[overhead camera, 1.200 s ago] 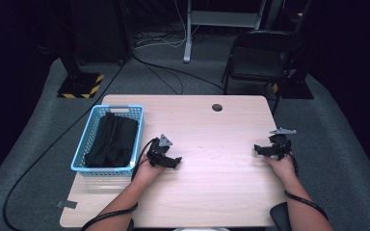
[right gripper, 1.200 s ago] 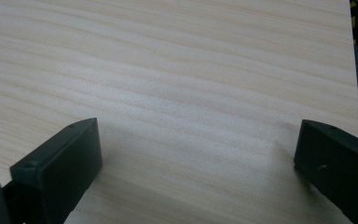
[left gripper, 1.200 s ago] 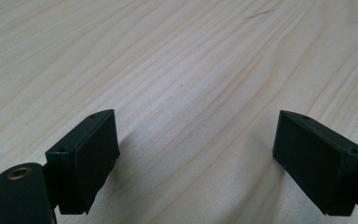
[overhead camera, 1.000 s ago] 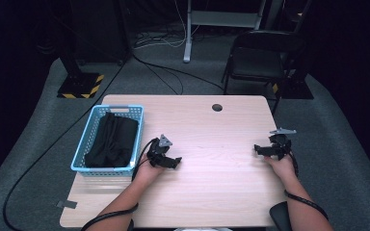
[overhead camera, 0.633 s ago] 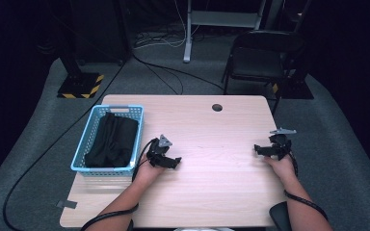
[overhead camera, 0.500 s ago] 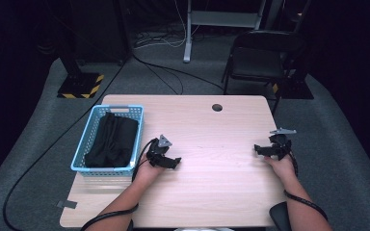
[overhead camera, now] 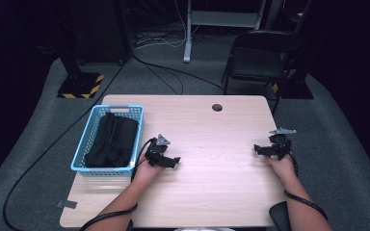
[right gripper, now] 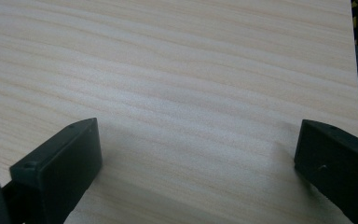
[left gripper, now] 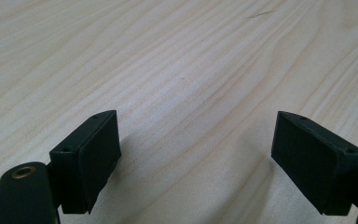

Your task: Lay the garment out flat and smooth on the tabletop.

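My left gripper (overhead camera: 172, 161) rests on the light wooden table (overhead camera: 207, 130) just right of a blue basket (overhead camera: 81, 159) that holds dark folded cloth (overhead camera: 113, 139). In the left gripper view its two black jaws stand wide apart over bare wood, left gripper (left gripper: 196, 158) open with nothing between them. My right gripper (overhead camera: 260, 150) lies near the table's right edge. In the right gripper view its jaws are spread wide over bare wood too, right gripper (right gripper: 198, 163) open and empty.
A round cable hole (overhead camera: 217, 107) sits near the table's far edge. A black chair (overhead camera: 260, 57) stands beyond the far right corner, with cables and a stand base on the grey floor behind. A strip of tape (overhead camera: 66, 204) marks the near left corner.
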